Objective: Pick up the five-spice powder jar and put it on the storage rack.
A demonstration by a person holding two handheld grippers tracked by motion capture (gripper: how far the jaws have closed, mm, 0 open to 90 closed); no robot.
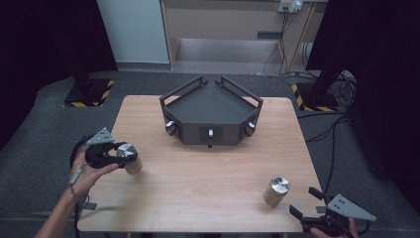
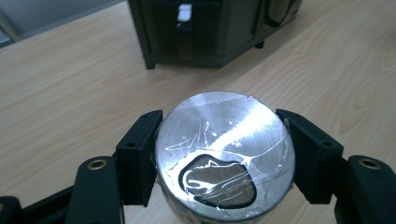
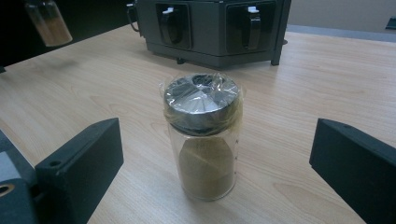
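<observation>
wooden table edge nears right gripper; standing jar unheld.

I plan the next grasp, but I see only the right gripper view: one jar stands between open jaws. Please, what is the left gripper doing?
Observer: The left gripper is shut on a second jar, clamped at its metal lid.
Operator: Is that jar on the table?
Observer: No. In the high view it hangs above the table near the left edge.
Operator: What is the dark box behind my jar?
Observer: From above, an open black tray with angled sides.
</observation>
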